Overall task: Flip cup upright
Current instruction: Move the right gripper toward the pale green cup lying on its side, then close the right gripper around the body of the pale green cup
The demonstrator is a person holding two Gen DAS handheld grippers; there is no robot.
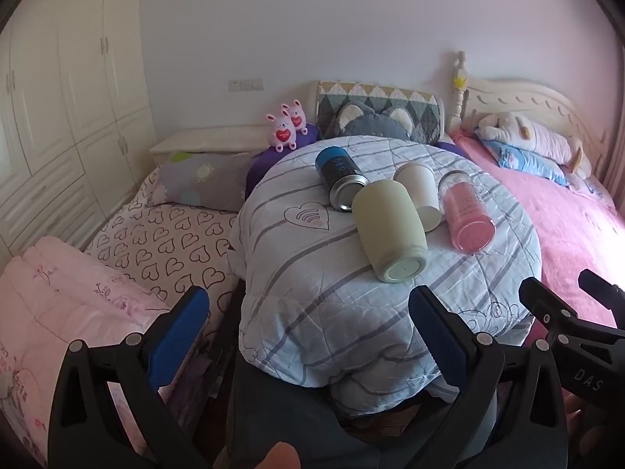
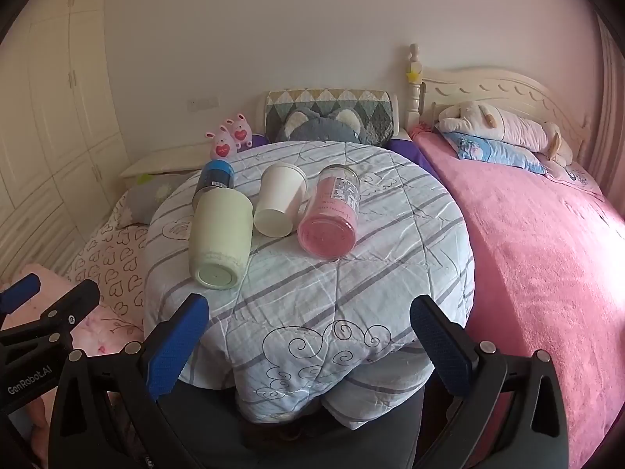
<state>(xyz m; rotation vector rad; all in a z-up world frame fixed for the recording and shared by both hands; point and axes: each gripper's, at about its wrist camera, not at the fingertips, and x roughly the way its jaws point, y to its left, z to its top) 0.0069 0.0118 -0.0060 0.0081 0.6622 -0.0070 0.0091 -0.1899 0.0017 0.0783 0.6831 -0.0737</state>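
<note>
"GenRobot.AI" readable on left gripper (image 2: 47, 312), "DAS" on right gripper (image 1: 586, 297). Both jaws open, empty. Green cup (image 2: 220, 236) lies on its side on quilt (image 2: 332, 273); beside it, also lying down: white cup (image 2: 279, 205), pink jar (image 2: 330, 221), blue bottle (image 1: 340, 176).

Four vessels lie on their sides on a quilt (image 2: 312, 293): a cup (image 2: 220, 234) leftmost, a can (image 2: 216, 174) behind it, apparently touching, a paper cup (image 2: 279, 199) in the middle, a jar (image 2: 330, 215) rightmost.
</note>
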